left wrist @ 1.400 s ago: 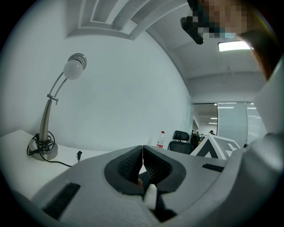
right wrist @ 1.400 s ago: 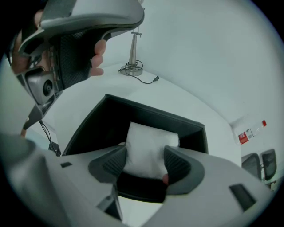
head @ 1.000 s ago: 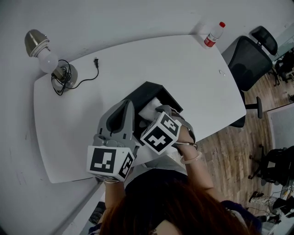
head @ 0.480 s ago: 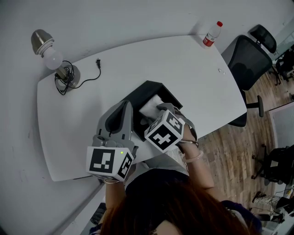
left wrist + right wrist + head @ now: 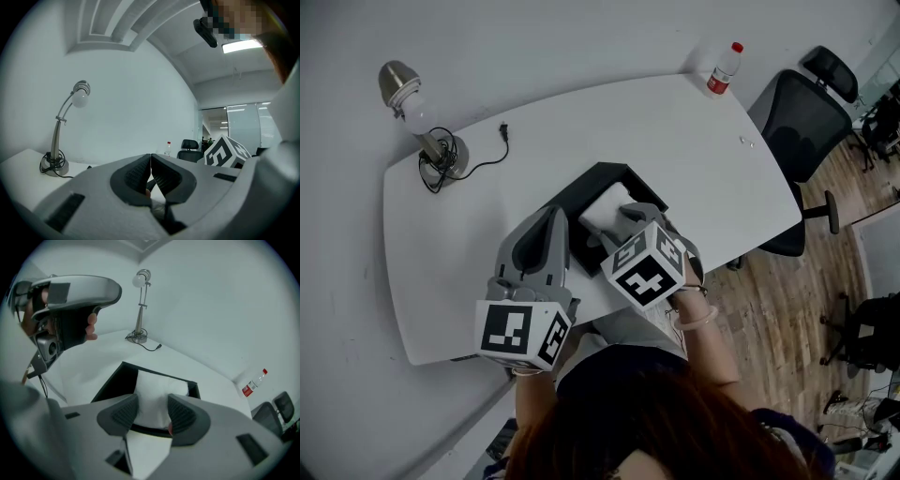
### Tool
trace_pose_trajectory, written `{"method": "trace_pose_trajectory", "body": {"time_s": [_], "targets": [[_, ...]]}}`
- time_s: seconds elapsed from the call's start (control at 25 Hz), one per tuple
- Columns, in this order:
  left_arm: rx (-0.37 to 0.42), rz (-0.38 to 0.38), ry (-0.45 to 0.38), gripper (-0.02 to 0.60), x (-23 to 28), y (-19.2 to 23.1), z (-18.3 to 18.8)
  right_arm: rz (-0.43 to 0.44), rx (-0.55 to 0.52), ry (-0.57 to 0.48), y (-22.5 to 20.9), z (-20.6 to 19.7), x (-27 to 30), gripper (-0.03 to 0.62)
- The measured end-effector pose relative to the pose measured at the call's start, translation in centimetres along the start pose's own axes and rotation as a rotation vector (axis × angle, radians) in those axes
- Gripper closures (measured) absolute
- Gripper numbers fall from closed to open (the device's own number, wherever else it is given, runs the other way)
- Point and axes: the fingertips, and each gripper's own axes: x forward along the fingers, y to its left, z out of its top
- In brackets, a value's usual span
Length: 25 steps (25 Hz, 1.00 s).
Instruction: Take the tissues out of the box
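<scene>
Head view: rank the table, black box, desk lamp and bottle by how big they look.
Largest to smallest:
1. table
2. black box
3. desk lamp
4. bottle, which stands at the far edge, so distance shrinks it somewhat

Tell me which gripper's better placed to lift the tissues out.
Right. The right gripper has its pads against both sides of the tissues in the box. The left gripper is shut, holds nothing, and sits off to the box's side.

Noting box [image 5: 609, 172] sitting on table [image 5: 694, 141] toward near edge, tissues [image 5: 602, 204] lying inside. Noting lamp [image 5: 420, 111] standing at far-left corner, bottle [image 5: 721, 69] at far-right, chair [image 5: 802, 117] beyond right edge. Noting left gripper [image 5: 555, 220] hanging just left of box, right gripper [image 5: 628, 214] straddling tissues.
</scene>
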Motion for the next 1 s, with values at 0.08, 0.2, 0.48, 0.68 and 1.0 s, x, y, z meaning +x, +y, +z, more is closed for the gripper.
{"method": "trace_pose_trajectory", "body": {"time_s": [0.08, 0.2, 0.48, 0.68, 1.0], "targets": [[0.006, 0.000, -0.004, 0.560, -0.5, -0.4, 0.2, -0.015, -0.004, -0.031, 0.0, 0.3, -0.6, 0.381], [0.016, 0.001, -0.010, 0.560, -1.3, -0.8, 0.4, -0.036, -0.002, -0.069, 0.0, 0.7, -1.4, 0.382], [0.034, 0.006, -0.021, 0.560, -3.2, -1.7, 0.9, -0.093, 0.001, -0.165, 0.1, 1.3, -3.6, 0.384], [0.044, 0.003, -0.028, 0.560, -4.7, -2.6, 1.1, -0.134, 0.008, -0.235, 0.3, 1.8, -5.4, 0.385], [0.057, -0.005, -0.036, 0.560, -7.0, -4.1, 1.1, -0.184, 0.002, -0.316, 1.2, 2.0, -8.0, 0.385]]}}
